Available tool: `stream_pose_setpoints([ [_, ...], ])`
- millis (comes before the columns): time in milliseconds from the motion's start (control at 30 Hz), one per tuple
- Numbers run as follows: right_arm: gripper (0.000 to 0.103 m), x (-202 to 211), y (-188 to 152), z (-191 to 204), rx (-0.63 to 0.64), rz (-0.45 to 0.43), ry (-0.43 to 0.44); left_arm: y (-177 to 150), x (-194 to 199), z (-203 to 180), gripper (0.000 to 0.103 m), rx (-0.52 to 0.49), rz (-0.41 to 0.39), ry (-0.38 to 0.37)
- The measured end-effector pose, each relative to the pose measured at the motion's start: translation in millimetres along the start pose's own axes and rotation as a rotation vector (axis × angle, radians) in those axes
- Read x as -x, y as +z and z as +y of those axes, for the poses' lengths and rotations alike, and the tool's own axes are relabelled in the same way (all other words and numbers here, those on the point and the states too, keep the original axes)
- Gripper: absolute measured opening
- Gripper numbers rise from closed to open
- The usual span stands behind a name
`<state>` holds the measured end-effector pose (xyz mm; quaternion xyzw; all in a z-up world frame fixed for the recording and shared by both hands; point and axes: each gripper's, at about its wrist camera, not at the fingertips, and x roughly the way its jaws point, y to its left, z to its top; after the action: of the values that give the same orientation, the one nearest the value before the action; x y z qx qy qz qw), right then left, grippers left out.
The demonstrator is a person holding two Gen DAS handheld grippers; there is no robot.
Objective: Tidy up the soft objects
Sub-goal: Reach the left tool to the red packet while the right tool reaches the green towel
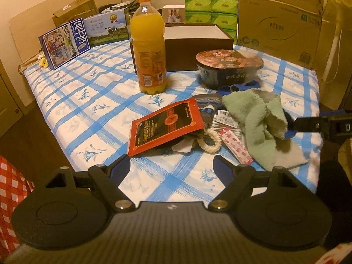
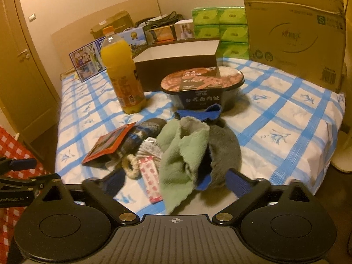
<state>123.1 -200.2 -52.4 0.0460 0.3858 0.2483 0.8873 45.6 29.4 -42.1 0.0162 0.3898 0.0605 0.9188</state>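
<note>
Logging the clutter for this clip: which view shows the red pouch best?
The left wrist view. The red pouch lies there almost face-on, its dark label and most of its outline clear, with only its right corner over the pile. In the right wrist view the pouch is foreshortened and small, seen edge-on at the pile's left side.

Tabletop under a blue-checked cloth. On it: orange juice bottle upright, dark open box just behind, black sealed food bowl to its right. Nearer: red packet, green towel, white hair tie, pink strip pack. Milk cartons and a cardboard box stand at the far edge.
</note>
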Motion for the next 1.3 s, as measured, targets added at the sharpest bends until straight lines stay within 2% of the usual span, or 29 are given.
stream_pose_setpoints([
  [167, 0.09, -9.2, 2.6, -18.1, -0.023, 0.002, -0.058, 2.1, -27.4, 3.0, 0.08, -0.042, 0.005, 0.008],
  [233, 0.09, -12.8, 2.6, -26.4, -0.044, 0.008, -0.071, 2.4, -42.4, 4.2, 0.074, -0.068, 0.01, 0.027],
  [400, 0.09, -22.7, 1.3, -36.5, -0.078, 0.023, -0.09, -0.1, -79.0, 5.4, 0.07, -0.141, 0.015, 0.083],
  [500, 0.09, -30.1, 1.7, -38.2, -0.089, 0.032, -0.097, -4.5, -98.2, 3.0, 0.063, -0.208, 0.008, 0.114],
  [667, 0.09, -41.3, 5.8, -39.5, -0.104, 0.047, -0.109, -7.8, -126.6, 6.1, 0.054, -0.249, 0.02, 0.118],
  [800, 0.09, -47.7, 10.1, -40.6, -0.115, 0.05, -0.118, -13.9, -145.2, 3.0, 0.049, -0.34, 0.005, 0.175],
  [867, 0.09, -51.1, 11.4, -41.7, -0.122, 0.055, -0.123, -15.7, -150.9, 2.3, 0.045, -0.374, -0.002, 0.193],
  [1000, 0.09, -55.6, 12.2, -44.1, -0.131, 0.068, -0.129, -13.8, -151.4, 2.6, 0.039, -0.394, -0.043, 0.184],
  [1300, 0.09, -61.4, 12.2, -49.1, -0.156, 0.089, -0.133, -20.5, -162.0, 8.3, 0.038, -0.517, -0.034, 0.217],
])
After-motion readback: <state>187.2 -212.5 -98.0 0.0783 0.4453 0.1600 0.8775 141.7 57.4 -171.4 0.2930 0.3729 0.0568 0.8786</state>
